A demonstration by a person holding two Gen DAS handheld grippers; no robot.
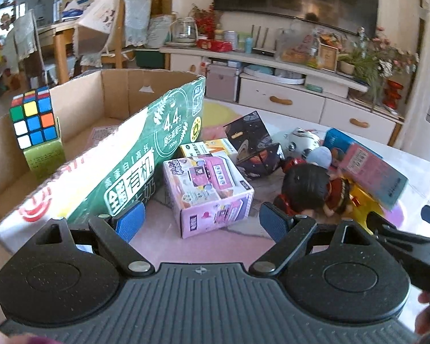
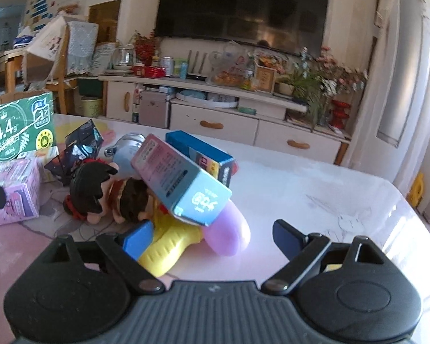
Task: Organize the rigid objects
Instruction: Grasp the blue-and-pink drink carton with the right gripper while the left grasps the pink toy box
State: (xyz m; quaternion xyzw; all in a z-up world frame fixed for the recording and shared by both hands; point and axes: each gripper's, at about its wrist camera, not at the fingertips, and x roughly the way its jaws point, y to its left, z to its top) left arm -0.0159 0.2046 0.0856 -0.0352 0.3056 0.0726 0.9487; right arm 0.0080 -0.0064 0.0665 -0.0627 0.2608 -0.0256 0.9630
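Hovering both grippers with fingers spread and empty, we should straddle the pink printed cardboard box (image 1: 207,190) squarely with the left gripper (image 1: 199,220), since it sits on the tabletop (image 1: 215,243) beside the open brown cardboard carton (image 1: 80,120).

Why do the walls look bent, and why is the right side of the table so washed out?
Both wrist views use fisheye lenses, so straight edges like the television bow outward. In the right wrist view, daylight glares off the glossy table, bleaching its pattern. In the left wrist view, the cardboard box stays sharp, while the far room looks softer.
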